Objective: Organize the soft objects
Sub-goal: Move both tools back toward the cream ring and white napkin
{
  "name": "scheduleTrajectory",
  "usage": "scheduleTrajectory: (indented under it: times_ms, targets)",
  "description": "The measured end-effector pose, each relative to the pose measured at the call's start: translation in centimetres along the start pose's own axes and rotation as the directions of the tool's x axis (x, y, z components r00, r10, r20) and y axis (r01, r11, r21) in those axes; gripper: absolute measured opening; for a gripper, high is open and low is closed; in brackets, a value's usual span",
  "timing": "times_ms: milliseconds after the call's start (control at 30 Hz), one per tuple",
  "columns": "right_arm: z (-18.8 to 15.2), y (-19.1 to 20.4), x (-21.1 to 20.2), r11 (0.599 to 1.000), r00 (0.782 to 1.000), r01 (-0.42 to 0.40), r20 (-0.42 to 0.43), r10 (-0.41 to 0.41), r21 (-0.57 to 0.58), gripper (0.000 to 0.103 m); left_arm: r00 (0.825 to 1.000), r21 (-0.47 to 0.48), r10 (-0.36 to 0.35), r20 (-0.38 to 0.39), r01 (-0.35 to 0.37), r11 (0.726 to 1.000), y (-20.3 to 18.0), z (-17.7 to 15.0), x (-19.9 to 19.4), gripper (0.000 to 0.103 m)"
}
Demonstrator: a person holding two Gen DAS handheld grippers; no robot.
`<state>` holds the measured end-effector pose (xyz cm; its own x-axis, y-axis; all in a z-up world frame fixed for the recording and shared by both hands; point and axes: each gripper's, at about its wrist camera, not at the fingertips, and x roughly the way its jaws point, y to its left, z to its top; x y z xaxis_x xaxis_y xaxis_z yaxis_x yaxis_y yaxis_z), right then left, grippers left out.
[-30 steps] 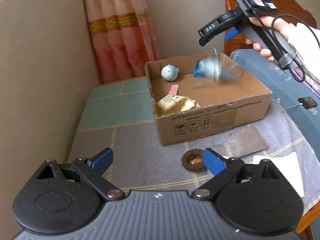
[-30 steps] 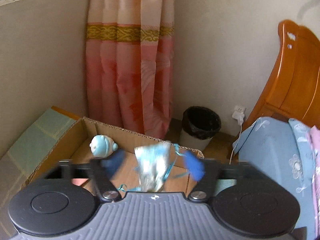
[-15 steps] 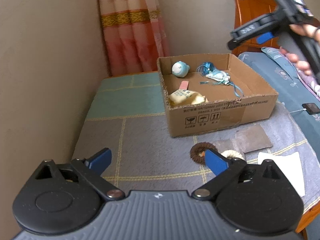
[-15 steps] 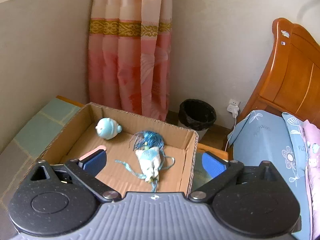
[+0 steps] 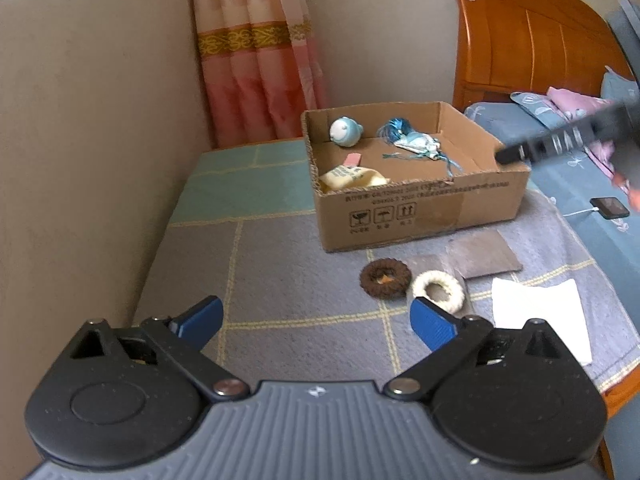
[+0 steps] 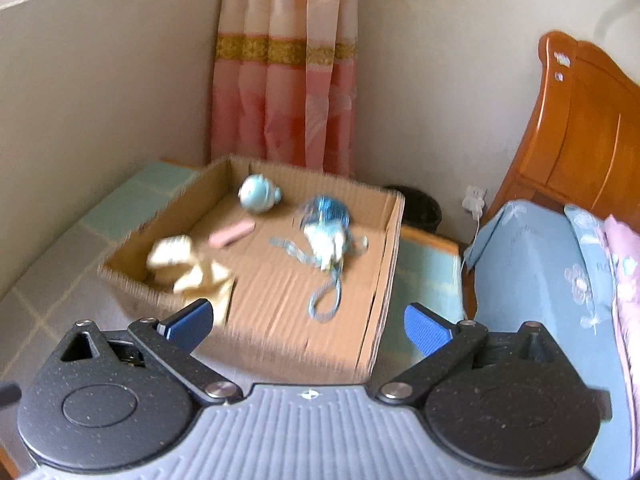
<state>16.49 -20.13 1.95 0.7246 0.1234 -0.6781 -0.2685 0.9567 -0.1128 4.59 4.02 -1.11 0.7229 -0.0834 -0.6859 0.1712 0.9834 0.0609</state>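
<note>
The checked-cloth table (image 5: 280,280) carries a cardboard box (image 5: 420,208), brown ring (image 5: 385,279), white ring (image 5: 439,291), and paper (image 5: 540,312).

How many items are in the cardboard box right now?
4 in the cardboard box: blue round plush at the back left, pink piece before it, cream pouch at the front left, blue tasselled sachet mid-back. The near wall may hide more.

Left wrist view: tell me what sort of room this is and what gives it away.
Most likely a bedroom in a home. A carved wooden headboard stands behind blue floral bedding, a pink curtain hangs in the corner, and the cardboard box sits on a checked blanket.
</note>
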Motion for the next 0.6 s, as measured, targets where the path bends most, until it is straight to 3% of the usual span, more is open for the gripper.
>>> scheduleTrajectory:
  times_ms: [367,600]
  targets:
    - [-11.1,1.0,-0.9,0.996,0.992,-0.036,-0.118,0.045,0.075,0.103,0.999,0.0,-0.035,-0.04,0.036,0.999,-0.8,-1.4,0.8,0.1]
    - [-15.8,2.0,-2.4,0.989,0.979,-0.096,-0.17,0.115,0.113,0.103,0.996,0.026,-0.063,-0.064,0.065,0.998,-1.8,-1.7,1.6,0.1]
